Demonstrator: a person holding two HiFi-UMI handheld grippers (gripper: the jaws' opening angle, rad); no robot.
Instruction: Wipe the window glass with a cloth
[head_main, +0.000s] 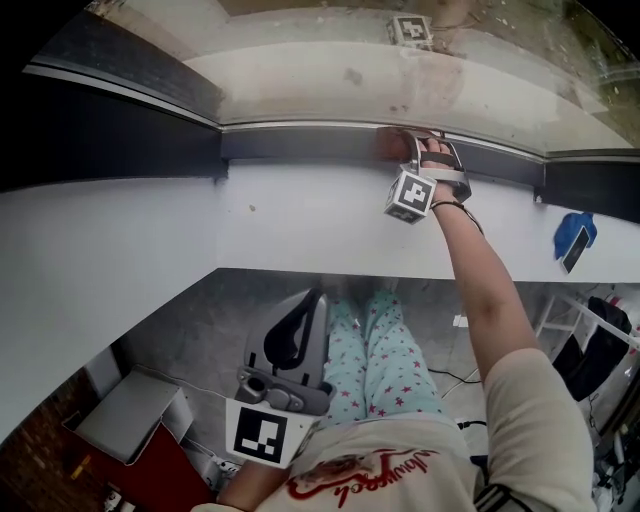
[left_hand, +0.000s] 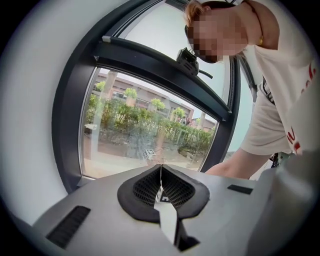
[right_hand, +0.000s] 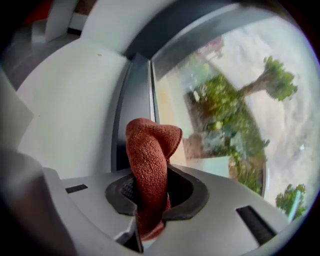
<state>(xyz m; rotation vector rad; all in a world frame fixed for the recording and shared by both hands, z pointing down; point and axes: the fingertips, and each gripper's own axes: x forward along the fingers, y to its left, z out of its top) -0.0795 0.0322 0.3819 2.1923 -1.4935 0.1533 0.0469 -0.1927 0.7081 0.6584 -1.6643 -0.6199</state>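
Held low near the body in the head view, the left gripper (head_main: 290, 340) is seen; the right arm (head_main: 480, 290) is stretched to the window frame (head_main: 300, 140), where the right gripper (head_main: 420, 150) is partly covered by the hand. In the left gripper view, the jaws are pressed together on nothing. In the right gripper view, a red cloth (right_hand: 150, 150) is clamped just beside the window glass (right_hand: 225, 100).

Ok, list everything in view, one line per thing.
window glass: one, clear, top of head view.
window frame: one, dark grey, around the glass.
sill: one, white, below the frame.
cloth: one, rust red, clamped in right gripper, by the bottom frame.
blue object: one, on the sill, far right.
box: one, grey and red, floor, lower left.
right gripper: one, grey, shut on cloth.
left gripper: one, grey, shut, empty, held low.
arm: one, bare, stretched to the window.
legs: two, pale green starred trousers.
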